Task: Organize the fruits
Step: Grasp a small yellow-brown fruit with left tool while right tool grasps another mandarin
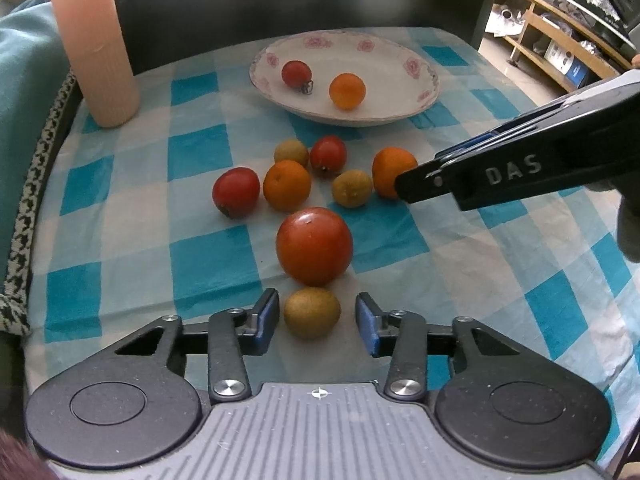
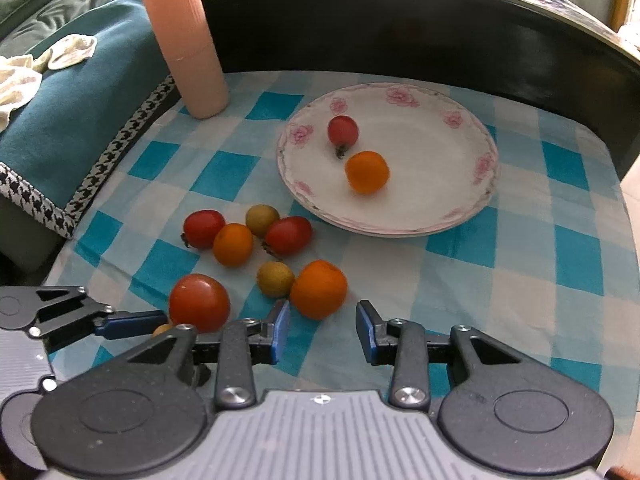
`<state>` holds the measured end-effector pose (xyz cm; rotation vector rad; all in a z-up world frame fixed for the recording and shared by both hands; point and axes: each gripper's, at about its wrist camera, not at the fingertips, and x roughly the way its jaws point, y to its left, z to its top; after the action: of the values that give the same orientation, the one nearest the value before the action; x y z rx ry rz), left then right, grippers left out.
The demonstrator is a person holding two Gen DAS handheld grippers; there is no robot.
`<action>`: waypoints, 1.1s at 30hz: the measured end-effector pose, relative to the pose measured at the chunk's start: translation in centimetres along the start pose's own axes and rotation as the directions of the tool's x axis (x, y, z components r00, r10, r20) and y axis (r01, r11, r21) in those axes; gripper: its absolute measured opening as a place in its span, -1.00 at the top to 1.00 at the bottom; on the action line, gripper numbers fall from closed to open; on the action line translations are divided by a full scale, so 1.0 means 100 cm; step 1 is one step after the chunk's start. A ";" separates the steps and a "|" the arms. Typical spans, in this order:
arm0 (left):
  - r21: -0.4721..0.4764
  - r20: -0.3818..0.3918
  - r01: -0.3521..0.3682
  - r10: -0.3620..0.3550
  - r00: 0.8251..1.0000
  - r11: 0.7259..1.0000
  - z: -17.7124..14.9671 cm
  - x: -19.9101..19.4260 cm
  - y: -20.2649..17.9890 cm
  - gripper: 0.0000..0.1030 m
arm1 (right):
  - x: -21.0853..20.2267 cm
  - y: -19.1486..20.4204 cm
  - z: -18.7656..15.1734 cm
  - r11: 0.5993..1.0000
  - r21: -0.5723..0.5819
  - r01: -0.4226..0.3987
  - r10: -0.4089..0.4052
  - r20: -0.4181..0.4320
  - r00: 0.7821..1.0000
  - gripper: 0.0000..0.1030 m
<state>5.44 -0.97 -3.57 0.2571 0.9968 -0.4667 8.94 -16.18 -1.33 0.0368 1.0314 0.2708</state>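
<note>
Fruits lie in 2 places on the bench, which wears a blue-and-white checked cloth (image 1: 200,152). On the flowered plate (image 2: 440,216): 1 small red tomato (image 2: 343,130) and 1 orange fruit (image 2: 367,172), just apart. On the cloth in front of the plate, a loose cluster: red tomatoes, orange fruits and yellow-green fruits, several touching.

Left tool (image 1: 317,320): jaws apart, straddling a yellow-green fruit (image 1: 312,313) on the cloth; a gap shows between each blue pad and the fruit, so no grip. A large tomato (image 1: 314,245) sits just beyond it.

Right tool (image 2: 323,332): jaws apart, nothing clamped; an orange fruit (image 2: 319,289) lies just ahead of its left pad (image 2: 281,330). In the left wrist view the same tool reaches that fruit from the right; contact cannot be told.

A ribbed peach-coloured cylinder (image 2: 188,40) stands upright at the cloth's far left corner, well apart from the plate
</note>
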 end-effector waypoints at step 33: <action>0.045 0.003 0.018 -0.018 1.000 0.999 -0.004 0.000 -0.008 0.27 | 0.020 -0.010 0.009 0.998 0.041 -0.042 0.041 0.029 0.999 0.02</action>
<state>4.71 -1.46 -3.79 0.2879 0.9862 -0.5063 10.89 -16.53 -2.74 0.0995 1.0094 0.2861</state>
